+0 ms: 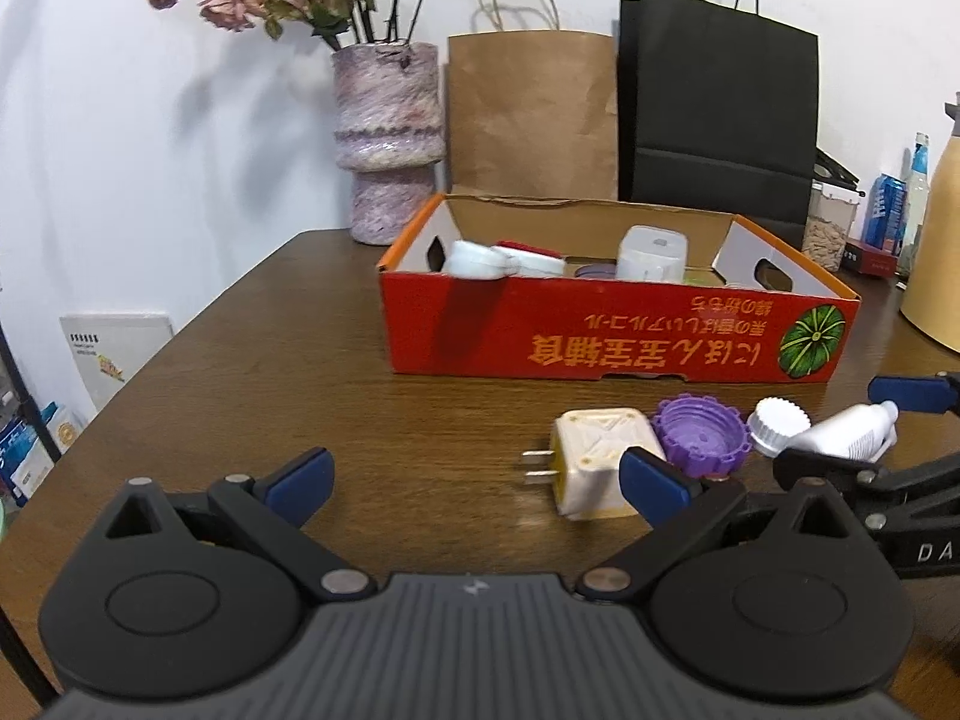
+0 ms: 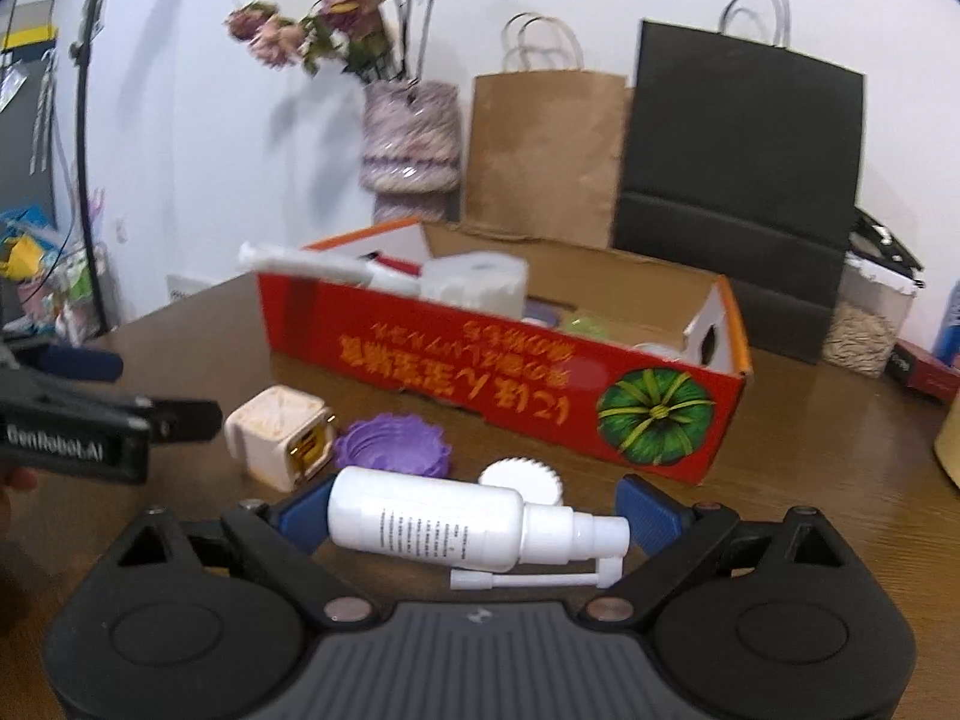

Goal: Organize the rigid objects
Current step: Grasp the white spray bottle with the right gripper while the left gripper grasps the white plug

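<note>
A red cardboard box (image 1: 600,336) (image 2: 480,360) stands mid-table and holds several white containers. In front of it lie a cream plug adapter (image 1: 594,462) (image 2: 279,429), a purple ribbed lid (image 1: 699,435) (image 2: 393,444), a white ribbed cap (image 1: 780,423) (image 2: 522,477) and a white spray bottle (image 2: 444,519) (image 1: 852,432). My right gripper (image 2: 474,516) is open, with its blue pads either side of the lying spray bottle. My left gripper (image 1: 480,480) is open and empty, low over the table, its right pad (image 1: 654,489) in front of the adapter.
A purple vase (image 1: 387,138) of dried flowers, a brown paper bag (image 1: 531,114) and a black paper bag (image 1: 720,102) stand behind the box against the wall. A jar, a can and bottles (image 1: 888,216) stand at the far right. The table's left edge (image 1: 150,354) drops off.
</note>
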A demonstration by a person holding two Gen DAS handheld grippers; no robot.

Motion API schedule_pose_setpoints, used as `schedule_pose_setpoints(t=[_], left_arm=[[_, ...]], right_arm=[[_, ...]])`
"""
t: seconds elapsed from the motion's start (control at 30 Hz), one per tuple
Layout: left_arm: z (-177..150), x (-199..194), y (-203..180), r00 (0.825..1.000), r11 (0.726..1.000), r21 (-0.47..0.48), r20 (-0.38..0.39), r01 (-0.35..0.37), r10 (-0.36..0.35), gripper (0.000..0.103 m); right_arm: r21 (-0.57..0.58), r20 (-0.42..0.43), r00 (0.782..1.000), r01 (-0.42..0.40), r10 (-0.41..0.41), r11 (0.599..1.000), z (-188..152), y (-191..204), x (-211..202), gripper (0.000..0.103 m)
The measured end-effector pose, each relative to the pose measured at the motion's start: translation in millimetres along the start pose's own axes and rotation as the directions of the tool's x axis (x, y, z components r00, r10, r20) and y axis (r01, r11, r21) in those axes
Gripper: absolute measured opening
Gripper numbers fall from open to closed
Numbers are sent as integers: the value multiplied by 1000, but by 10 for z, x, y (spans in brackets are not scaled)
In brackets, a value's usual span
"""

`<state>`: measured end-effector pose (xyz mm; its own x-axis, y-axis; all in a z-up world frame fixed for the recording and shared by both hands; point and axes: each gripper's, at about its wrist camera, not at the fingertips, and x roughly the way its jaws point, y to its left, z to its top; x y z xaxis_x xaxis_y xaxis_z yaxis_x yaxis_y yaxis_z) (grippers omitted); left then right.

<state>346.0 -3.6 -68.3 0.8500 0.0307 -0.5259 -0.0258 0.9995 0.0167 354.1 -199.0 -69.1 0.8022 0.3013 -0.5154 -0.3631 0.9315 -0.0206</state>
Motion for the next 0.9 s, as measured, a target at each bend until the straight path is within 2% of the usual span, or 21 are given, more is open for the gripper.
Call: schedule_pose_setpoints(t=[0.43,0.7,0.9], left_arm=[[53,238,-293,1000,1000,13,-23,-20,20,103],[98,309,-380,999,999,-18,-25,-34,33,103],[127,418,-470,994,995,-31,-56,-93,91,103]], right_arm=[[68,31,996,79,-81,995,29,-158,-49,97],[94,40,995,87,-91,992,29,-203,-72,97],[110,32,994,104,-108,989,26,-239,-61,97]])
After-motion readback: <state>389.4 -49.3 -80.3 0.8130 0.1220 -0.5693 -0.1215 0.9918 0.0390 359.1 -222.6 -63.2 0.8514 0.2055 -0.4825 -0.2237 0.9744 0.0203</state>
